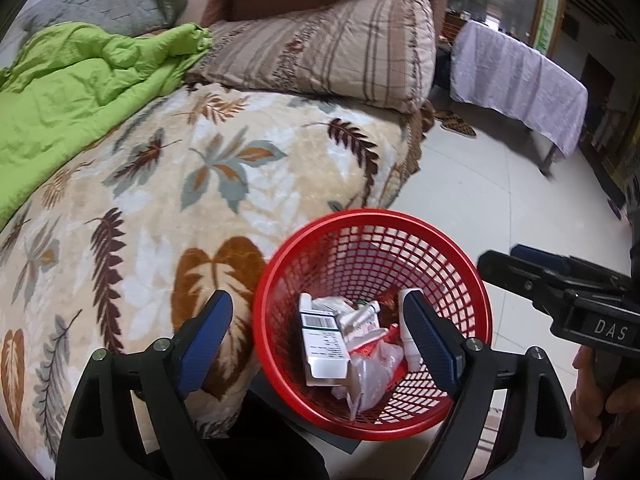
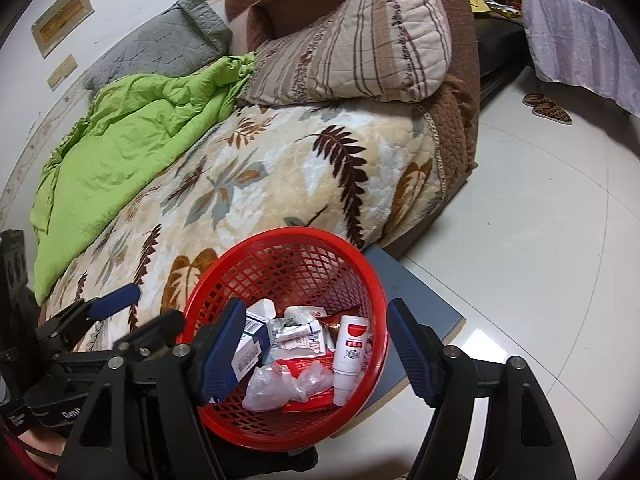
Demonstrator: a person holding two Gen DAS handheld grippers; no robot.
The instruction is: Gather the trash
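Observation:
A red mesh basket [image 1: 316, 236] stands on the floor beside the bed; it also shows in the right wrist view [image 2: 256, 252]. It holds trash: a white box [image 1: 324, 348], crumpled clear plastic [image 2: 276, 388], a white tube-like bottle with a red label [image 2: 350, 354] and small wrappers. My left gripper [image 1: 320, 340] is open and empty, just above the basket. My right gripper [image 2: 316, 352] is open and empty, also over the basket. The right gripper shows at the right edge of the left wrist view [image 1: 560, 292]. The left gripper shows at the left of the right wrist view [image 2: 100, 308].
The bed has a leaf-patterned blanket [image 1: 192, 184], a green quilt [image 1: 72, 92] and a striped pillow [image 1: 320, 48]. A blue-grey mat [image 2: 416, 292] lies under the basket on white floor tiles. A cloth-covered table [image 1: 520, 80] and slippers [image 2: 548, 106] stand farther off.

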